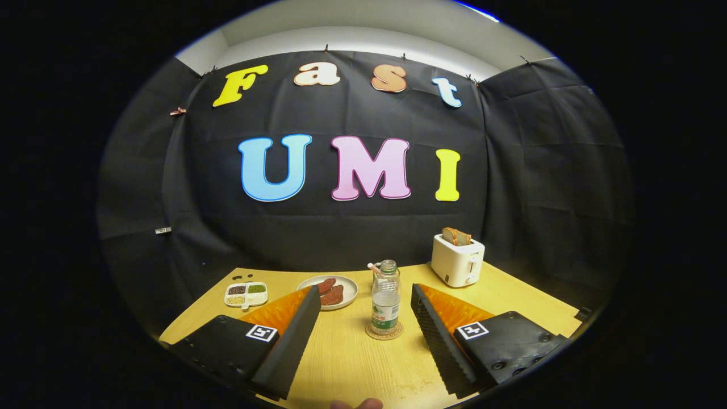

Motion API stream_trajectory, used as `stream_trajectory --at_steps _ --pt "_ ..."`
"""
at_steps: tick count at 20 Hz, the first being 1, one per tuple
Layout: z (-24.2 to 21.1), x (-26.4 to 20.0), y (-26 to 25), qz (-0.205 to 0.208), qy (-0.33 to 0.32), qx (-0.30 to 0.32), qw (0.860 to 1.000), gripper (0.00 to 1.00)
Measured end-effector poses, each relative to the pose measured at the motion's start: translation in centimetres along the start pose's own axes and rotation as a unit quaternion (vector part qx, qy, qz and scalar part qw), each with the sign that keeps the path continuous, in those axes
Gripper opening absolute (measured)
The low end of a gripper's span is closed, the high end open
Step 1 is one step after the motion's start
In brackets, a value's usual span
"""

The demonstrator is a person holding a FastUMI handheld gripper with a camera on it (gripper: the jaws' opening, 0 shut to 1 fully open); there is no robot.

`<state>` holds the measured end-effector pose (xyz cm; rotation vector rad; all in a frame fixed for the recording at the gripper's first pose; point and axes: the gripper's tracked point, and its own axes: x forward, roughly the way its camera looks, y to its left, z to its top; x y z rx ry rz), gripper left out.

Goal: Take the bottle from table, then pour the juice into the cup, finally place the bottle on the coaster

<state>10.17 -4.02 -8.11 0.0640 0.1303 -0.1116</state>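
Clear plastic bottle [385, 297] upright on round coaster [384, 333]; tool [363, 295] open.

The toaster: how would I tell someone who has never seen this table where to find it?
Start at the wooden table and look to its far corner by the black cloth wall, beyond the open gripper and past the bottle. There stands the toaster, a white box. It alone has bread slices sticking out of its top.

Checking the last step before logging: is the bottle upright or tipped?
Upright: the bottle stands on the coaster, neck up, between and just beyond the open gripper fingers.
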Motion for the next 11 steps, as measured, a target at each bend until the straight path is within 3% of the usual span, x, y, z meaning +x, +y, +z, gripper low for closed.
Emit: stream_trajectory --at_steps 11 --pt "2.1 -2.8 -2.3 0.042 0.003 0.019 0.999 0.98"
